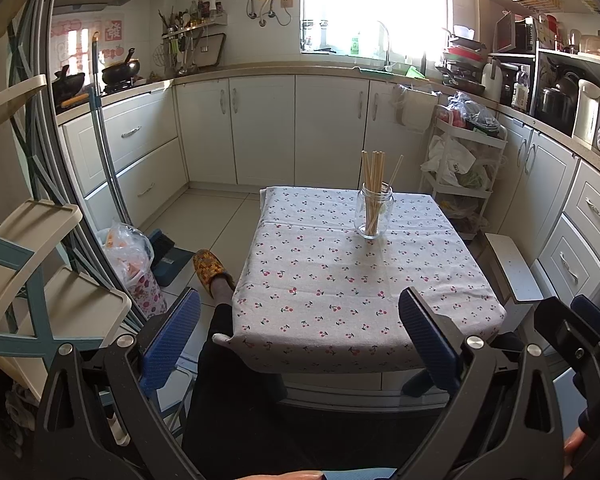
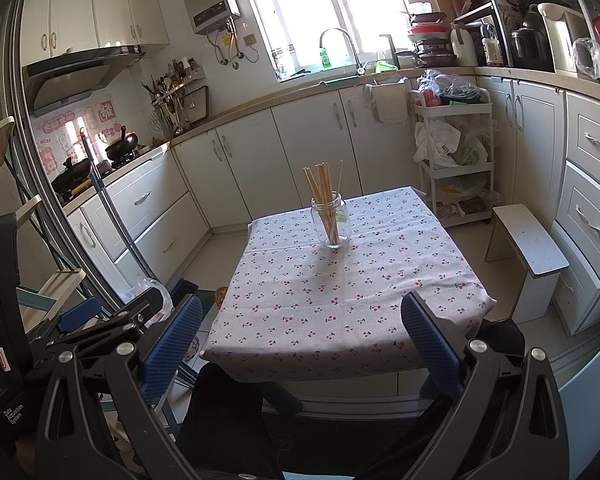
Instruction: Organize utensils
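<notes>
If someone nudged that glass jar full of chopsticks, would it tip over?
Possibly. The chopsticks rise well above the jar and lean to one side, so it is likely somewhat top-heavy. Clear glass probably slides against grippers and could break. The tablecloth might bunch under a push.

Home kitchen, small and lived-in. Landmark: low table under a white cherry-print tablecloth (image 2: 340,300). Behind it, an L-run of cream cabinets (image 2: 300,152) with a beige countertop, chrome gooseneck tap (image 2: 342,46) below a bright window. Left of the table: black woks on a gas hob (image 2: 100,160), grey range hood (image 2: 72,76) above, wall rack of hanging ladles (image 2: 172,100). Right of it: white three-tier trolley stuffed with bags (image 2: 454,152), shelf with appliances.
</notes>
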